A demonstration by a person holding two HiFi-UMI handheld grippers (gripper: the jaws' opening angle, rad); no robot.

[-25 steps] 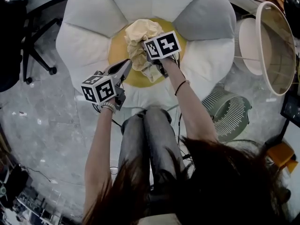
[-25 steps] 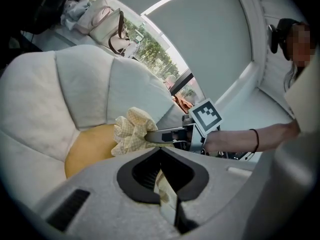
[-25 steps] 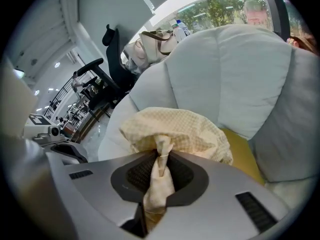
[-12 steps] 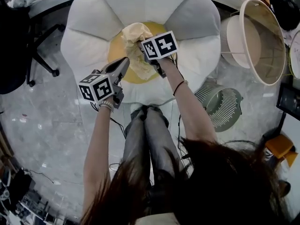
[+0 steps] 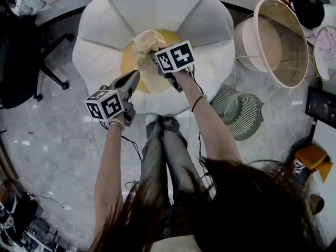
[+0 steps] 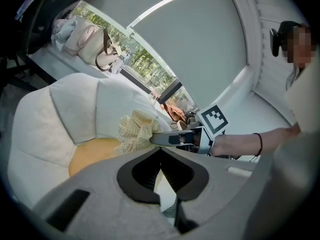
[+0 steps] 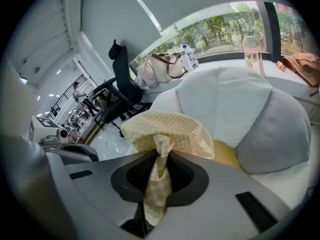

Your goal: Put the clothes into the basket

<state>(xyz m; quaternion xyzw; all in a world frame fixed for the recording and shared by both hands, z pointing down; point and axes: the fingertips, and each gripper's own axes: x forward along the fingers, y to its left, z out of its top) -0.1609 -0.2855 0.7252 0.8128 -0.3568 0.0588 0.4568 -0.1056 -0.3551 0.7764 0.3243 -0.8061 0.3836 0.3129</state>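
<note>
I'm pinching the cloth (image 7: 172, 129) in the right fingers (image 7: 187, 179) — left fingers (image 6: 140, 176) pressing together, empty — basket (image 5: 286, 41) not reached yet.

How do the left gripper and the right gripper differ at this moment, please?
The right gripper is shut on the pale yellow checked cloth; the left gripper is shut, holding nothing. The right gripper reaches further over the white flower-shaped cushion than the left gripper. Both carry black-and-white marker cubes.
</note>
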